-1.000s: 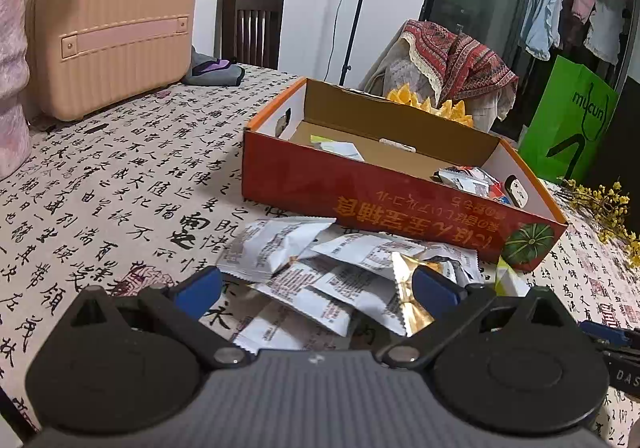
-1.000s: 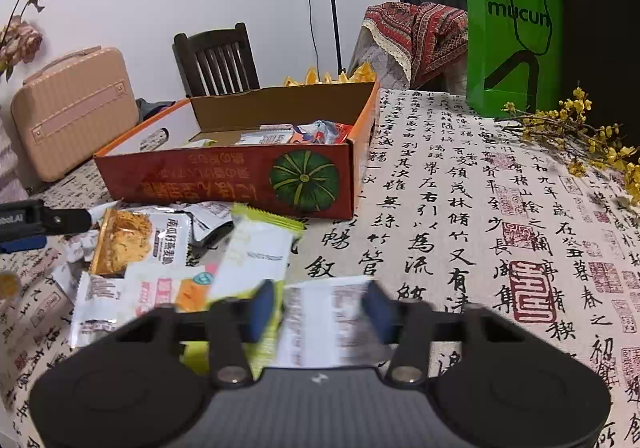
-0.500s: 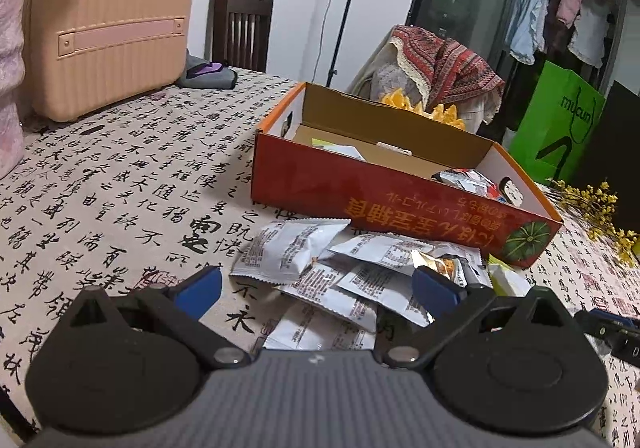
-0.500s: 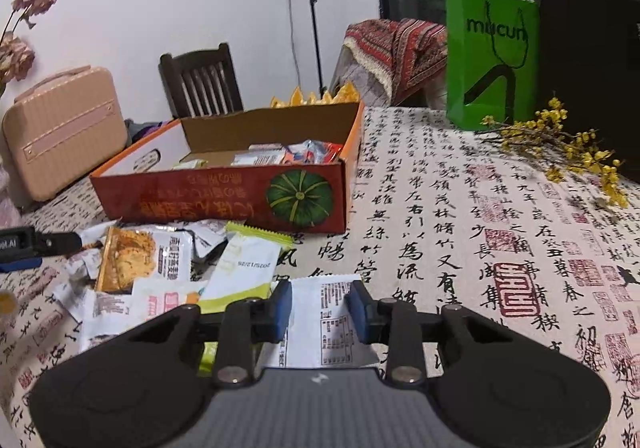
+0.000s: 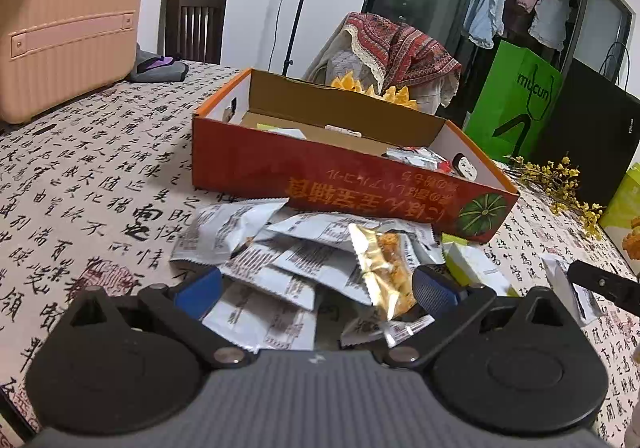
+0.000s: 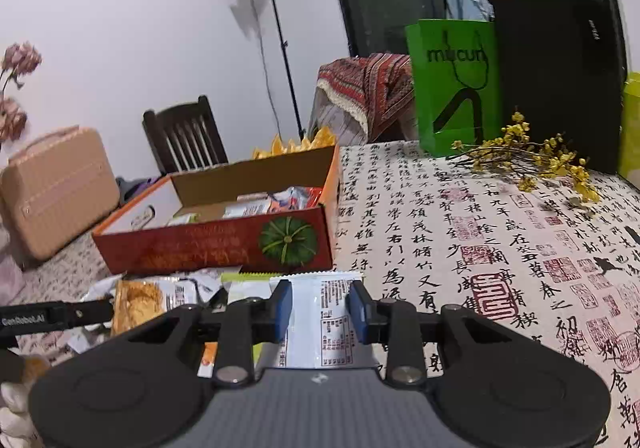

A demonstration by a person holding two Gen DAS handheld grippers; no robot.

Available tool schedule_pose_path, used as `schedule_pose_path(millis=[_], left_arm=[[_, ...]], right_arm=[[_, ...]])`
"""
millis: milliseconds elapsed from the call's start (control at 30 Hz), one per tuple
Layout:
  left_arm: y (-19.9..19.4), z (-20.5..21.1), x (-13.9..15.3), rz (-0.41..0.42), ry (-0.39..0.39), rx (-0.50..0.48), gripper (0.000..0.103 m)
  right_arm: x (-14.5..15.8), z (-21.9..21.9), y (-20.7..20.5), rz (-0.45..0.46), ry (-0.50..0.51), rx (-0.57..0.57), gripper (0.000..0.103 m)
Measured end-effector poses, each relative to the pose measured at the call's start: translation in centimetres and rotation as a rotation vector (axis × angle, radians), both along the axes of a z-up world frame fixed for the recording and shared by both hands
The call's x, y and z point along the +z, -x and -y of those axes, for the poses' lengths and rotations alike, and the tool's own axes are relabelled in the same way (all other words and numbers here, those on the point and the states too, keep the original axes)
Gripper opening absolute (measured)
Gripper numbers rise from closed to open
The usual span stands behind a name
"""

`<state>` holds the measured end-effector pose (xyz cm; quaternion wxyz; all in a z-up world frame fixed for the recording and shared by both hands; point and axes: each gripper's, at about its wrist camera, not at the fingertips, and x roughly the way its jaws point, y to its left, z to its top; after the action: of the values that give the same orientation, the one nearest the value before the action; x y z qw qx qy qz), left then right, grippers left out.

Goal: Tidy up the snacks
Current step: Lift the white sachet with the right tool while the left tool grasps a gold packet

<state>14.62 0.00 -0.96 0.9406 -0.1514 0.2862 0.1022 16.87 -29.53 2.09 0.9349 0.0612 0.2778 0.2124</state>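
Between the blue pads of the right gripper sits a white snack packet, pinched across its width with its long axis pointing forward. Straight ahead and slightly left, the orange box lies open-topped. The left gripper, spread wide and empty, hangs over the loose packets.

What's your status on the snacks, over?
Right gripper shut on white packet, lifted. Left gripper open over the pile. Box ahead, nothing in the way.
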Motion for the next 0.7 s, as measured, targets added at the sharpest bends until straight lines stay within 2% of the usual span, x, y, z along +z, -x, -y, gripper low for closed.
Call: schedule_pose_path(millis=[267, 400, 533, 633, 667, 700], left_arm=[[-0.8, 0.9, 0.9, 0.019, 0.022, -0.016, 0.103], [-1.2, 2.2, 0.5, -0.013, 0.005, -0.037, 0.103], [-1.5, 3.2, 0.0, -0.005, -0.036, -0.025, 0.103], [-2.2, 3.8, -0.1, 0.0, -0.071, -0.013, 0.088], [-2.4, 3.9, -0.1, 0.003, -0.087, -0.011, 0.072], [-2.5, 4.0, -0.1, 0.004, -0.098, -0.019, 0.05]], right_arm=[[0.5, 0.5, 0.8, 0.021, -0.055, -0.02, 0.03], [0.7, 0.1, 1.2, 0.028, -0.062, -0.021, 0.03], [0.8, -0.3, 1.7, 0.034, -0.059, -0.023, 0.03], [0.7, -0.4, 1.9, 0.032, -0.06, -0.026, 0.03], [0.7, -0.5, 1.9, 0.031, -0.059, -0.025, 0.03], [0.7, -0.6, 1.9, 0.031, -0.057, -0.026, 0.03]])
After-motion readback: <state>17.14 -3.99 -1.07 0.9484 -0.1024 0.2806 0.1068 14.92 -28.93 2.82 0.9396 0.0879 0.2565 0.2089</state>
